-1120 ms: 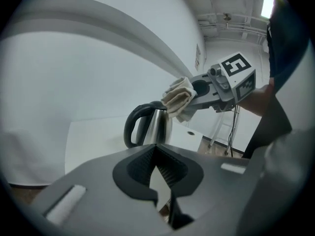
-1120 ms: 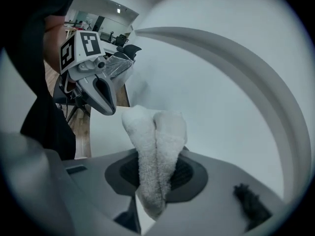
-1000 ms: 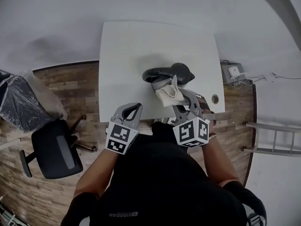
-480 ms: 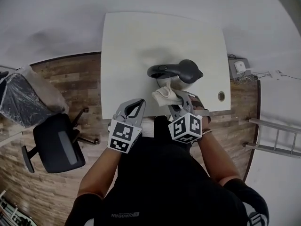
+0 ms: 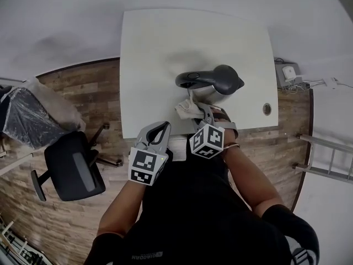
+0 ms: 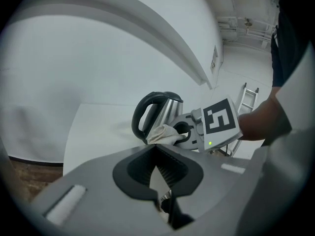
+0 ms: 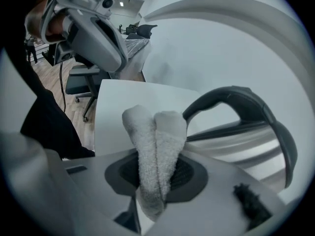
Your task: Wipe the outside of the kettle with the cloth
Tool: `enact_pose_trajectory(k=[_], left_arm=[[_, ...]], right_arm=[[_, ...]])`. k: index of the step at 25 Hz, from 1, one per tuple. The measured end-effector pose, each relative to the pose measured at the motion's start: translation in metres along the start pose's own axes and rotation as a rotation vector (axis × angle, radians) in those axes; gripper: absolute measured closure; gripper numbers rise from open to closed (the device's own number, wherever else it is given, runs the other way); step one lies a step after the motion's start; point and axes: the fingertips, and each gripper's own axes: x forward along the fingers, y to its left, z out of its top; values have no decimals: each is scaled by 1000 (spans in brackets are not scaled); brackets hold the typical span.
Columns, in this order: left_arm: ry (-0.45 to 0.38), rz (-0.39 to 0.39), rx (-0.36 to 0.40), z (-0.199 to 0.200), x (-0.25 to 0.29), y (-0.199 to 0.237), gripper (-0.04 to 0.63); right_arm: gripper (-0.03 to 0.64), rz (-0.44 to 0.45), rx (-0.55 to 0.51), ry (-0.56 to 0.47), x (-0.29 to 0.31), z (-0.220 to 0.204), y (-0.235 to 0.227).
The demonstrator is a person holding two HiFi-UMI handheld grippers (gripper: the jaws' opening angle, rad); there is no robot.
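Brushed-steel kettle w/ black lid + loop handle stands upright on white table, toward the near edge. Judgement: rigid, smooth metal, prob. slick; may slide if pushed hard, so steady it by the handle. White terry cloth, soft, folded, clamped in right gripper jaws just beside kettle's near wall; contact not resolvable. Left gripper: jaws together, empty, at table edge. Wood-plank floor; black office chair at left.
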Motion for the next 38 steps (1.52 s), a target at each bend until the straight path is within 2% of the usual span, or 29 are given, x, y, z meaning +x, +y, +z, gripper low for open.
enact_pose_trajectory(k=[8, 13, 16, 18, 19, 21, 24, 26, 29, 33, 38], left_arm=[[11, 32, 5, 2, -12, 6, 588], [13, 21, 31, 6, -19, 2, 588], [-10, 1, -59, 15, -22, 5, 588], [-22, -5, -95, 21, -19, 9, 588], [-28, -7, -93, 25, -18, 9, 588], [-44, -19, -70, 35, -16, 3, 588], [-58, -48, -34, 47, -14, -11, 588], [-48, -62, -17, 47, -13, -16, 588], [-34, -56, -8, 44, -19, -12, 588], [-29, -58, 9, 49, -22, -8, 588], [17, -74, 52, 45, -14, -12, 588]], right_arm=[[518, 6, -8, 26, 27, -13, 14], [518, -25, 31, -6, 22, -12, 16], [518, -52, 101, -89, -7, 0, 12], [518, -52, 248, -194, -36, 11, 2], [518, -40, 372, -274, -55, 16, -6], [518, -2, 710, -484, -97, 18, -28], [518, 40, 1255, -842, -151, -7, -76], [518, 52, 1461, -1020, -169, -28, -100], [518, 70, 1569, -1125, -170, -48, -112], [518, 56, 1621, -1131, -163, -71, -116], [518, 43, 1662, -1151, -153, -96, -116]])
